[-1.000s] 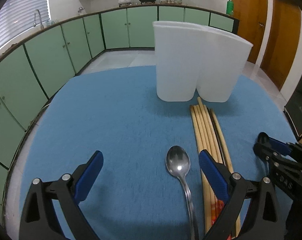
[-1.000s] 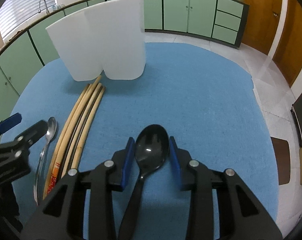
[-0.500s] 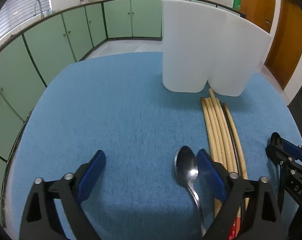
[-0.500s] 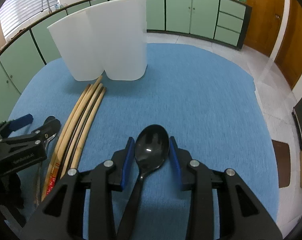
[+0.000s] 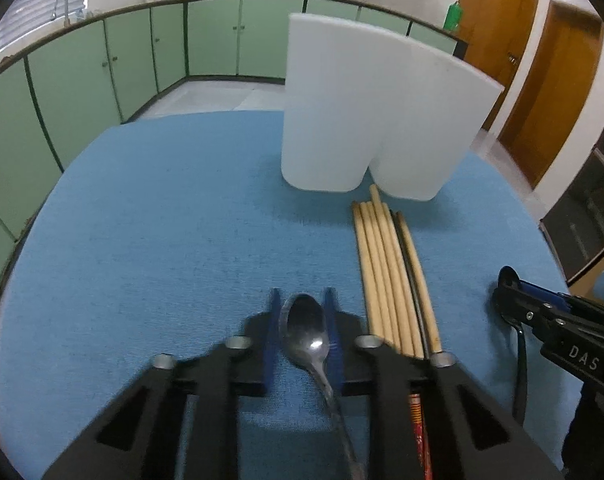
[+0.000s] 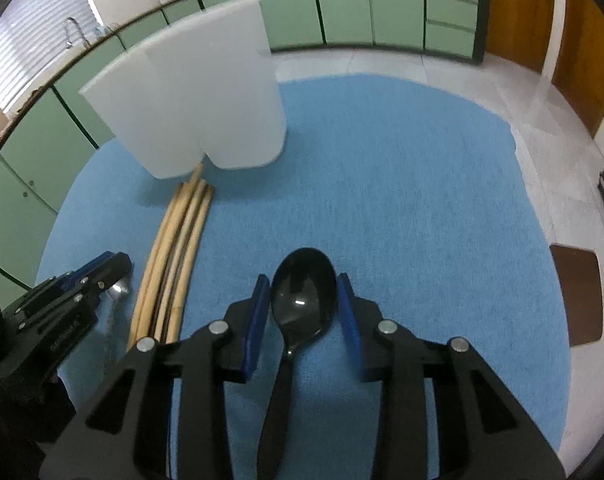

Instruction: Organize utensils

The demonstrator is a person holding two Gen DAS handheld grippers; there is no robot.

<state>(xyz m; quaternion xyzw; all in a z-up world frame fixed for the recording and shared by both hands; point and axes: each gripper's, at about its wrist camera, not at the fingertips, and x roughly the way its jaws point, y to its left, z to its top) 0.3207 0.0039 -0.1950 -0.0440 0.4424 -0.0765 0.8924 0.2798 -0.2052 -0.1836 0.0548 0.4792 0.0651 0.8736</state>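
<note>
While both tongs sit low over the blue surface:
left tongs: clamped on the metal spoon
right tongs: pinching the black spoon
chopsticks: between them
white holder: straight ahead

Green cabinets (wooden doors right)

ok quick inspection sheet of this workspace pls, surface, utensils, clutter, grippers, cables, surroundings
surface: blue mat, flat.
job's things: white two-part holder upright; chopsticks bundled in front of it; metal spoon; black spoon.
clutter: nothing seen.
grippers: left gripper closed on the metal spoon; right gripper closed around the black spoon.
cables: nothing seen.
surroundings: green cabinets, wooden doors.
</note>
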